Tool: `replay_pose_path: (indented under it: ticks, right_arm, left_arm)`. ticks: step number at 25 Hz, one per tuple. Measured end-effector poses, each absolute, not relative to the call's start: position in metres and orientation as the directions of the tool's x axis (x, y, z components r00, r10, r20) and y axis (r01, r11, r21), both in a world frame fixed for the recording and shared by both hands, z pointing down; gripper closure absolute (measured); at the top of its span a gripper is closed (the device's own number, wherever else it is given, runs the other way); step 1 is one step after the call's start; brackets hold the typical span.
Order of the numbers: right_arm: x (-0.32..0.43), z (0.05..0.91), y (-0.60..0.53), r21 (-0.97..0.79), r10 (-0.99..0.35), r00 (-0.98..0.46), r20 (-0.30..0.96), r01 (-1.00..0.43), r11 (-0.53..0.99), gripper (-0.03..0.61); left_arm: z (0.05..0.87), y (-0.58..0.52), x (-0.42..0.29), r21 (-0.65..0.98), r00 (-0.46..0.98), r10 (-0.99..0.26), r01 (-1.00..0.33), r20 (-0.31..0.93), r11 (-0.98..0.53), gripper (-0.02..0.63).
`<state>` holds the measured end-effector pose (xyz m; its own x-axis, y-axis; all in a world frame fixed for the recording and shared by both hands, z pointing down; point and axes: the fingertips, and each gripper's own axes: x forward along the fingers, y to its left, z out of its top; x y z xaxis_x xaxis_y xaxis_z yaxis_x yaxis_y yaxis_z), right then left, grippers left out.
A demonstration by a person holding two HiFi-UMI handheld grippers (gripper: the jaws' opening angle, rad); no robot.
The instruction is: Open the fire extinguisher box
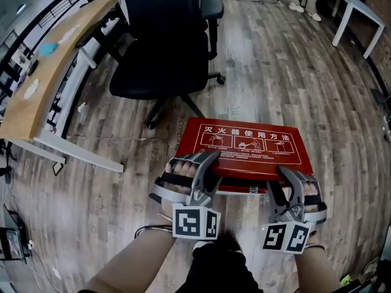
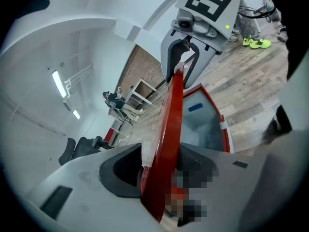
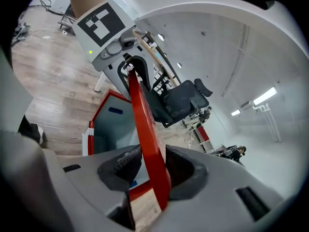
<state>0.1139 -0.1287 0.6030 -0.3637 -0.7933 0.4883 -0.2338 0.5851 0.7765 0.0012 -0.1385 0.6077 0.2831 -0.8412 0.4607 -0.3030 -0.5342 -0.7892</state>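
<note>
The fire extinguisher box has a flat red lid [image 1: 244, 142] printed with white pictograms, lying low on the wooden floor. My left gripper [image 1: 204, 166] is shut on the lid's near edge at its left end. My right gripper [image 1: 287, 177] is shut on the same edge at its right end. In the left gripper view the red lid [image 2: 171, 120] runs edge-on between the jaws of my left gripper [image 2: 161, 170], raised off the pale box interior [image 2: 200, 124]. In the right gripper view the lid [image 3: 142, 120] sits pinched in my right gripper [image 3: 149, 166], above the open box [image 3: 113, 124].
A black office chair [image 1: 162, 47] stands just beyond the box. A wooden desk [image 1: 55, 66] runs along the left, and a white table [image 1: 354, 11] stands at the far right. A person's feet [image 1: 302, 5] show at the top. A cable [image 1: 146, 229] lies near my left arm.
</note>
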Motion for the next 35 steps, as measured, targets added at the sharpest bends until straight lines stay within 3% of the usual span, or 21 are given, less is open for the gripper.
replay_pose_path:
  ticks: [6, 9, 23, 35]
  right_arm:
    - [0.107, 0.557, -0.164, 0.664, -0.712, -0.306, 0.632, -0.261, 0.701, 0.422]
    - [0.105, 0.546, -0.174, 0.620, -0.677, -0.285, 0.678, -0.271, 0.736, 0.421]
    - [0.100, 0.509, -0.222, 0.392, -0.457, -0.371, 0.808, -0.239, 0.888, 0.422]
    - [0.098, 0.496, -0.259, 0.267, -0.327, -0.436, 0.838, -0.194, 0.944, 0.428]
  left_arm:
    - [0.574, -0.167, -0.004, -0.666, 0.322, -0.697, -0.219, 0.640, -0.713, 0.482]
    - [0.566, -0.175, -0.006, -0.616, 0.324, -0.650, -0.215, 0.687, -0.758, 0.482]
    - [0.537, -0.220, -0.008, -0.473, 0.338, -0.520, -0.216, 0.785, -0.854, 0.497]
    - [0.527, -0.256, -0.011, -0.426, 0.313, -0.470, -0.202, 0.825, -0.882, 0.516]
